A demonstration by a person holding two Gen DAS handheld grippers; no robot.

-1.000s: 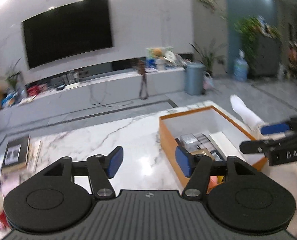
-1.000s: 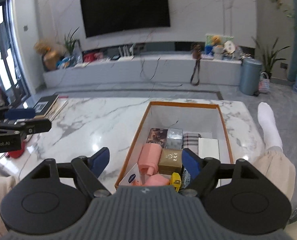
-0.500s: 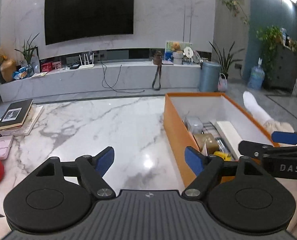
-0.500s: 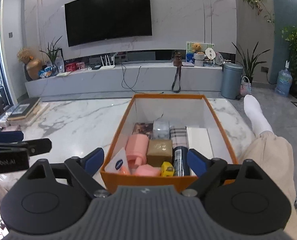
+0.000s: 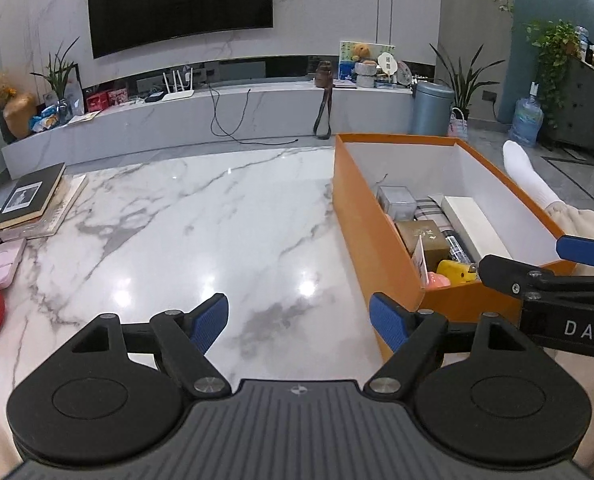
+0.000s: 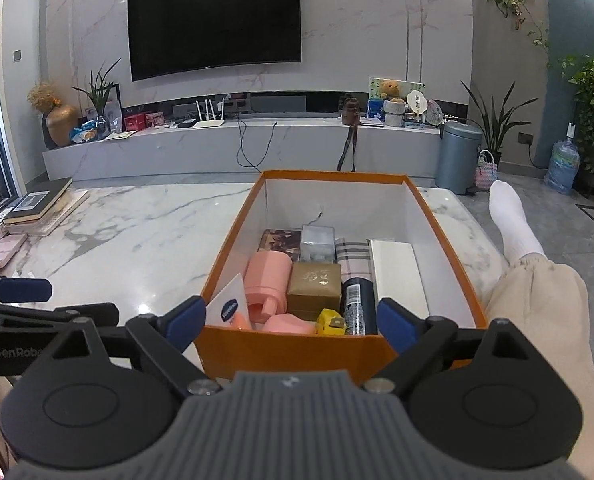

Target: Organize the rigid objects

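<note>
Left wrist view: left tool (image 5: 299,322) jaws wide apart, nothing between them — only bare marble bench (image 5: 201,232) ahead. Orange box (image 5: 377,240) sits ahead and to the tool's right on the bench, holding a gold box (image 5: 423,238), a white box (image 5: 471,220) and a yellow item (image 5: 455,270). Right tool (image 5: 537,264) shows at the far right, over the box's near corner. Book stack (image 5: 29,200) far left.

Right wrist view: right tool (image 6: 285,324) jaws apart and empty, straddling the near wall of the orange box (image 6: 293,346) — pads not touching it. Inside, straight ahead: pink bottle (image 6: 267,280), gold box (image 6: 315,288), black can (image 6: 357,304), white box (image 6: 395,272), plaid case (image 6: 352,254), clear case (image 6: 317,242). Left tool (image 6: 21,300) at left edge.
</note>
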